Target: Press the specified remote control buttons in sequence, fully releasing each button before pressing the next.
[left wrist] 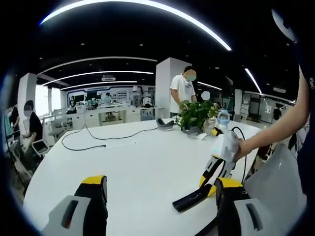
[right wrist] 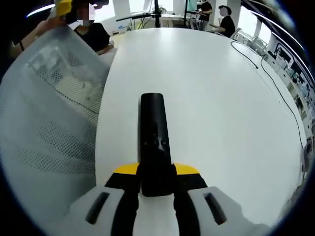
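A black remote control (right wrist: 152, 137) lies lengthwise on the white table (right wrist: 221, 98), its buttons facing up. My right gripper (right wrist: 155, 173) is shut on the remote's near end, with the yellow-tipped jaws on either side of it. In the left gripper view, the right gripper (left wrist: 210, 183) comes in from the right, held by a person's hand (left wrist: 241, 147), and grips the remote control (left wrist: 189, 200) low over the table (left wrist: 138, 162). My left gripper (left wrist: 161, 183) stands open, its jaws wide apart, just left of the remote, with nothing between them.
A white mesh chair back (right wrist: 49, 103) stands against the table's edge, and the chair back (left wrist: 275, 182) also sits beside the right gripper. At the far side are a potted plant (left wrist: 197, 115) and a black cable (left wrist: 98, 138). People stand and sit beyond the table.
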{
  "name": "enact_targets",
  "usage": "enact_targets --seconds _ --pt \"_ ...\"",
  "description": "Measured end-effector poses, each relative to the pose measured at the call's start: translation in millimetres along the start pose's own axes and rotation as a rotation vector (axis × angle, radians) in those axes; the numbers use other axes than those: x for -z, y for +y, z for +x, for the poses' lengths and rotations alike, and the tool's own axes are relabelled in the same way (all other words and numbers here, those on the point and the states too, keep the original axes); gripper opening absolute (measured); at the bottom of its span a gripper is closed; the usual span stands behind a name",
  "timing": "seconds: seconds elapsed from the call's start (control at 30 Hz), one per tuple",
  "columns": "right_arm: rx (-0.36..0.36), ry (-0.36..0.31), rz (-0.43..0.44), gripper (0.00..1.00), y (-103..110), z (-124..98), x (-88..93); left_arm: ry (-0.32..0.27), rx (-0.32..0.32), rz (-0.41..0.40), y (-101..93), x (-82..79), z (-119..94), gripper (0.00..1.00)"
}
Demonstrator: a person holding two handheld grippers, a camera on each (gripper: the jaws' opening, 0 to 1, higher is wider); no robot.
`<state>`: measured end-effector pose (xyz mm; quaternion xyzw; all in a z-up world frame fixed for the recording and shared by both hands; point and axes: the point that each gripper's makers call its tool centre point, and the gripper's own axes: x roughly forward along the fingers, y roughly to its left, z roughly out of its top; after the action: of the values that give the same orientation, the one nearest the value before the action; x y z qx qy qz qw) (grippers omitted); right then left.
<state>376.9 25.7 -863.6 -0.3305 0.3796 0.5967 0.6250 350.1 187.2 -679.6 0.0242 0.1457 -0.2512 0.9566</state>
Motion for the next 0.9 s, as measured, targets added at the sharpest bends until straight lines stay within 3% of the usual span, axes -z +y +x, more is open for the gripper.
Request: enact_targets --seconds 0.9 --pt "0.016 -0.011 0.020 0.24 -33.4 -0.2 -3.7 -0.005 -0.002 -0.023 1.4 -0.4 -0.1 0.95"
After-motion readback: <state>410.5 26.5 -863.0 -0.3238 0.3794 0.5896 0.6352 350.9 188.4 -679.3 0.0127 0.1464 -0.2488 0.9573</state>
